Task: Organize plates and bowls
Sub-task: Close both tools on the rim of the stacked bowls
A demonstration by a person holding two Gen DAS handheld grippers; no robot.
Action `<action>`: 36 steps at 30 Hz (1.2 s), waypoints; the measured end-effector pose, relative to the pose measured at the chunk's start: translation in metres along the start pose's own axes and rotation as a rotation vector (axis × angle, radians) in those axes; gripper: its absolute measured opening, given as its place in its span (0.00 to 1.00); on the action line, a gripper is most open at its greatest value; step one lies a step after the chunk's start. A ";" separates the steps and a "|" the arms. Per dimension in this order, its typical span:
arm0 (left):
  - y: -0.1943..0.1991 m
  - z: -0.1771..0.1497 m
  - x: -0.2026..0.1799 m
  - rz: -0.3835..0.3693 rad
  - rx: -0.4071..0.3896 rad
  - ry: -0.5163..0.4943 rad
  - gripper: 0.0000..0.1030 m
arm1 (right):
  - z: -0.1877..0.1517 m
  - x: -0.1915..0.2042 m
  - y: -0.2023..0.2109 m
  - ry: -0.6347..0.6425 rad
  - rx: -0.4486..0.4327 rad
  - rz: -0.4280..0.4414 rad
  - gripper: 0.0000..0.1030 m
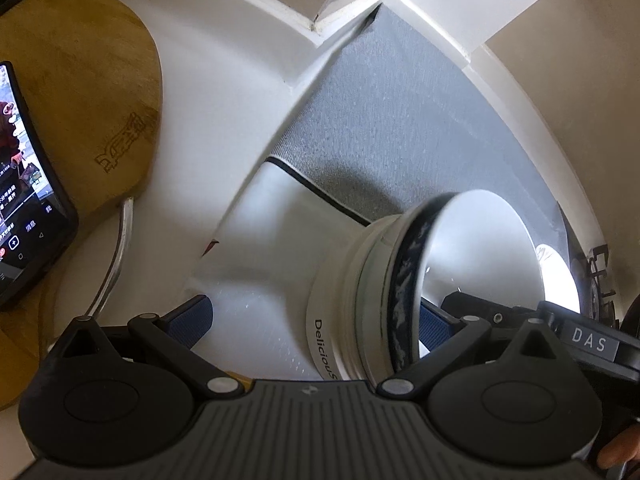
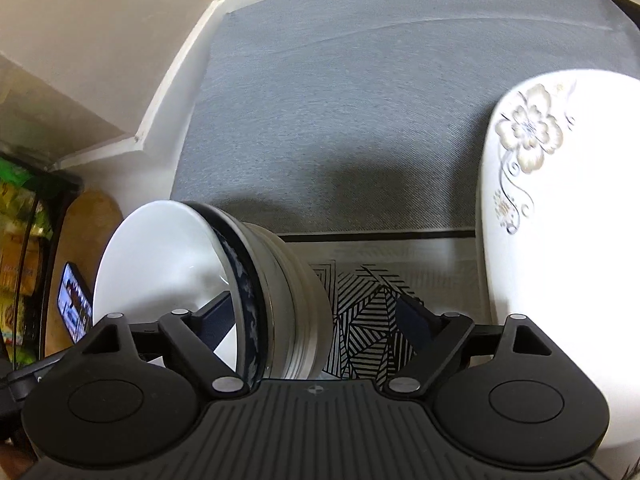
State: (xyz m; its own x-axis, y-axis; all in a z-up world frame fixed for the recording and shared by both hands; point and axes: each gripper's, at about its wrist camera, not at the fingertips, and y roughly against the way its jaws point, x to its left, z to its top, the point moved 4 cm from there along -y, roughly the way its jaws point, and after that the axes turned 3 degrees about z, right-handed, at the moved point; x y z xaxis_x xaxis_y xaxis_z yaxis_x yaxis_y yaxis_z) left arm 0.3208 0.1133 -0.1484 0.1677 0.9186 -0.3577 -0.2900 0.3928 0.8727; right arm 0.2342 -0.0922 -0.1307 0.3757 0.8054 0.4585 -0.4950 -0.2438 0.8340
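Observation:
A stack of nested bowls [image 1: 352, 292] stands on the white patterned end of a grey mat [image 1: 400, 120]. The top bowl is white inside with a dark blue patterned band; the bottom one bears black lettering. My left gripper [image 1: 314, 320] is open and straddles the stack's wall: its right pad is inside the top bowl, its left pad well clear. My right gripper [image 2: 314, 318] straddles the bowls [image 2: 256, 288] from the other side, left finger inside, right finger apart from the stack, open. A large white flowered plate [image 2: 560, 240] lies to the right.
A round wooden board [image 1: 80, 100] and a lit phone [image 1: 28, 208] lie left of the mat, with a metal handle [image 1: 116, 256] beside them. White wall ledges [image 1: 320, 8] close the back. A shelf of packets [image 2: 24, 240] stands at far left.

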 end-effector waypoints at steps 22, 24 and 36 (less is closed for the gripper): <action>0.001 0.002 0.009 -0.042 -0.033 0.021 1.00 | -0.012 -0.006 -0.009 -0.154 -0.020 -0.033 0.95; 0.002 0.002 0.011 -0.045 -0.037 0.027 1.00 | -0.012 -0.011 -0.008 -0.165 -0.016 -0.042 0.98; 0.004 0.006 0.017 -0.088 -0.023 0.069 1.00 | -0.015 -0.005 -0.019 -0.294 0.038 -0.038 1.00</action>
State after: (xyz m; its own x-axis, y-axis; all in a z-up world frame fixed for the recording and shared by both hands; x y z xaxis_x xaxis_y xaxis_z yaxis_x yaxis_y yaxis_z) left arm 0.3288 0.1304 -0.1493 0.1282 0.8808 -0.4558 -0.2982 0.4726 0.8293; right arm 0.2298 -0.0835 -0.1531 0.6069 0.6251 0.4909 -0.4483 -0.2408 0.8608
